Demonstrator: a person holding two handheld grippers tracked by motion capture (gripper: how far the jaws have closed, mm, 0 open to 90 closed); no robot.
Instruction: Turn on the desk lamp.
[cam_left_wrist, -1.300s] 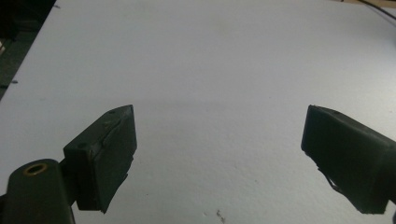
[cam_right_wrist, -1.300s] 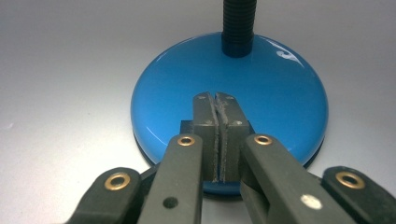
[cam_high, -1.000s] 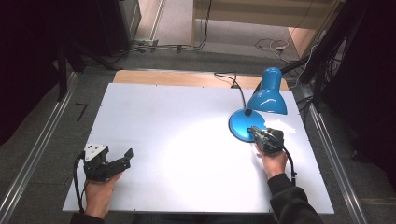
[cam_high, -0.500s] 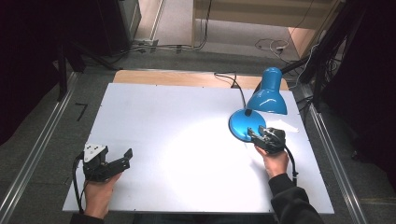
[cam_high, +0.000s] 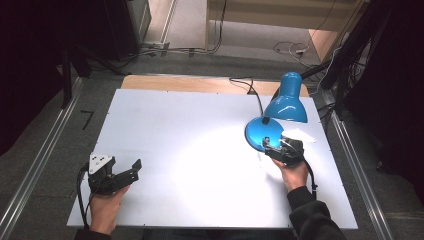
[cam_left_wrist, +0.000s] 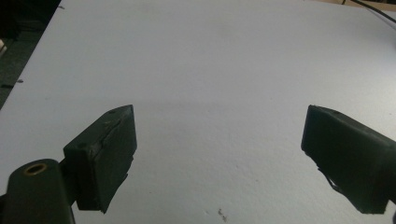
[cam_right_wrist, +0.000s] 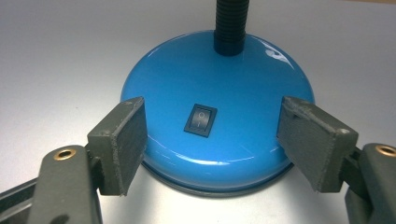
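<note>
The blue desk lamp (cam_high: 272, 131) stands near the right edge of the white table (cam_high: 190, 150), its round base flat on the board and its shade (cam_high: 287, 104) tipped downward above it, throwing a bright patch of light across the middle of the tabletop. A black cord (cam_high: 252, 92) runs from the lamp toward the far edge. The right gripper (cam_high: 274, 149) sits at the near rim of the base, and its jaws have just been opening: in the right gripper view they stand wide apart (cam_right_wrist: 210, 140), one on either side of the base's front, over the black rocker switch (cam_right_wrist: 200, 120) (nothing is pinched between the pads). The ribbed black neck (cam_right_wrist: 230, 25) rises from the top of the base.

Over at the near left corner the left gripper (cam_high: 131, 170) rests low over bare table, well apart from the lamp, its jaws also spread wide with only white surface between them (cam_left_wrist: 219, 149).
</note>
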